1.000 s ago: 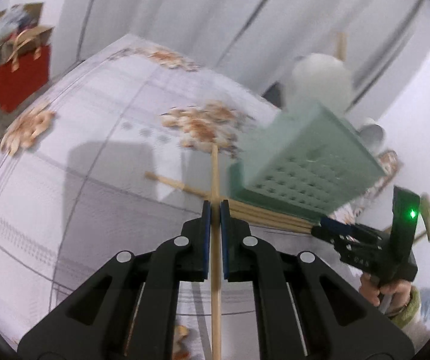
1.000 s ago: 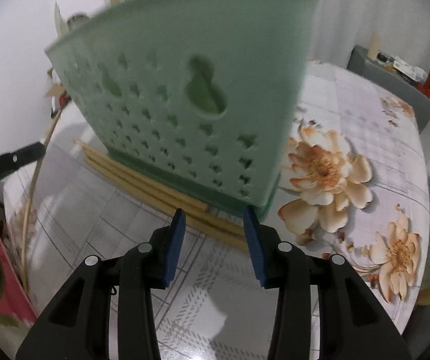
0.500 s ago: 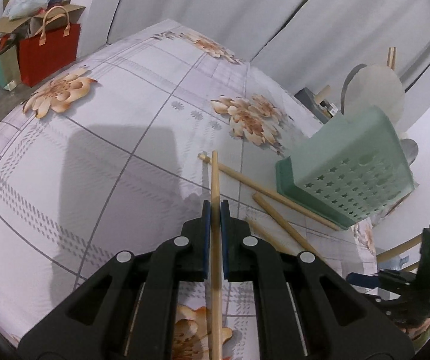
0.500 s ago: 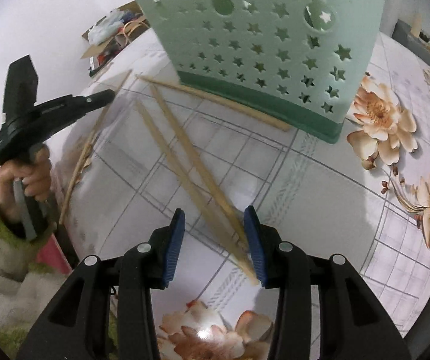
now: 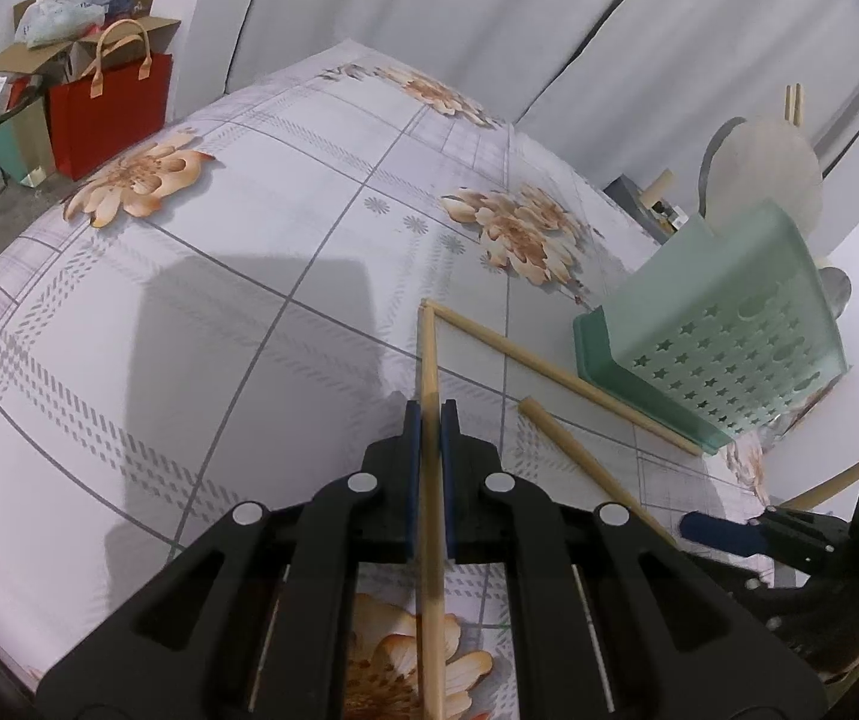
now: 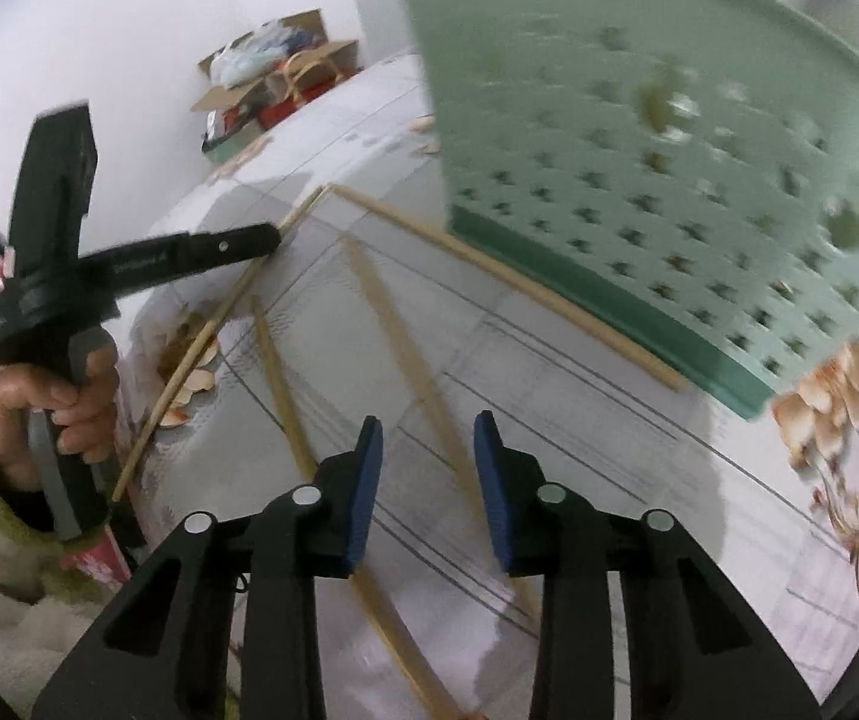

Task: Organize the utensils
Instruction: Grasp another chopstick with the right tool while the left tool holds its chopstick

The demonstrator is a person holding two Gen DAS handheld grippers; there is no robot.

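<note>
Left gripper (image 5: 430,414): blue pads pressed together on a single wooden chopstick (image 5: 429,360). The stick runs between the jaws from the bottom edge of the left wrist view up to centre frame, and its far tip meets the end of another chopstick lying on the cloth.
Left gripper, side view: seen at left of the right wrist frame (image 6: 273,237), held by a hand (image 6: 51,408) in a green fuzzy cuff. The pinched chopstick (image 6: 213,330) slants from the jaws down toward lower left.
Right gripper (image 6: 423,429): jaws apart and closing. One loose chopstick (image 6: 429,402) lies on the table in the gap between the pads, and no pad presses on it.
Right gripper, side view: blue fingertip at lower right of the left wrist frame (image 5: 717,531).
Loose chopsticks: a long one (image 5: 567,384) along the foot of the basket, from centre frame toward the right. A second (image 5: 573,456) sits below it, angled to the lower right. A further one (image 6: 279,372) shows left of centre in the right wrist view.
Green basket (image 5: 729,324): perforated with stars, right of centre in the left wrist view. It fills the upper right of the right wrist view (image 6: 669,150), blurred.
Table (image 5: 189,300): white checked cloth with orange flowers.
Background: red paper bag (image 5: 108,114) and cardboard box (image 5: 69,54), upper left of the left wrist frame.
</note>
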